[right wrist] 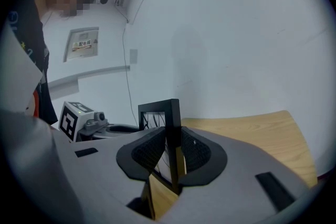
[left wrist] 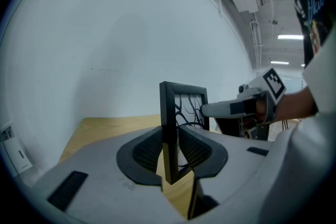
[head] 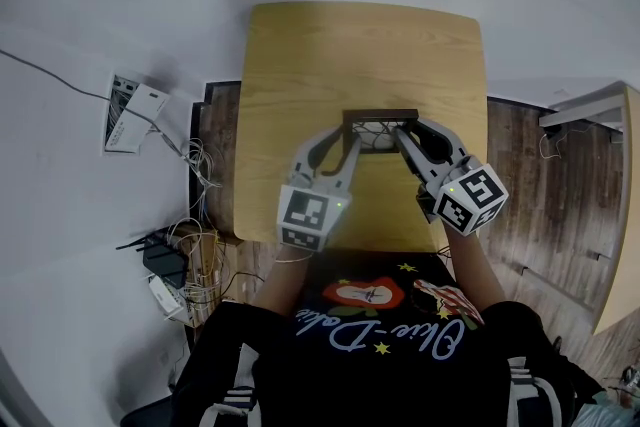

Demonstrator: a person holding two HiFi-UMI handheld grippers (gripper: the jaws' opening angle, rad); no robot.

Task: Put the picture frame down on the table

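Holding over the wooden bench (head: 300, 65), I have the black picture frame (head: 380, 118) upright above its middle. The left claw (head: 347, 143) and right claw (head: 404, 137) each clamp one side rail, so it should lower level.

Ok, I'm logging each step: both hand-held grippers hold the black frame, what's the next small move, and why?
Probably lower it, both sides together, onto the light wooden table. The black rectangular picture frame stands upright, the left hand-held gripper shut on one side edge, the right hand-held gripper on the other, apparently clear of the wood.
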